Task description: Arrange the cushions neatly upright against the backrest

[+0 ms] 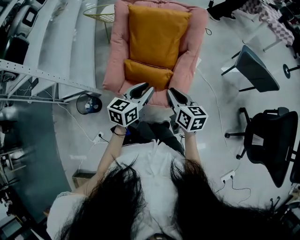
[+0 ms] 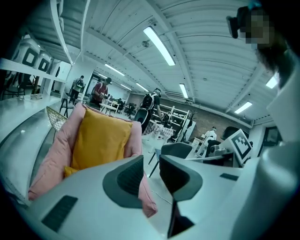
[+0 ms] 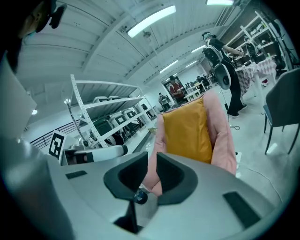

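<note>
A pink armchair (image 1: pixel 116 56) stands ahead of me. A large orange cushion (image 1: pixel 157 35) leans upright against its backrest. A smaller orange cushion (image 1: pixel 147 74) lies across the seat in front of it. My left gripper (image 1: pixel 149 87) and right gripper (image 1: pixel 170 91) hover side by side just short of the seat's front edge, touching nothing. In the left gripper view the jaws (image 2: pixel 151 161) stand a little apart and empty, with the large cushion (image 2: pixel 101 140) beyond them. In the right gripper view the jaws (image 3: pixel 152 159) show a narrow empty gap before the same cushion (image 3: pixel 187 133).
A black office chair (image 1: pixel 267 145) and a grey chair (image 1: pixel 255 70) stand to the right. A dark bin (image 1: pixel 88 104) sits left of the armchair, a yellow wire frame (image 1: pixel 101 14) behind it. A white ramp with rails (image 1: pixel 61 42) fills the left. Cables cross the floor.
</note>
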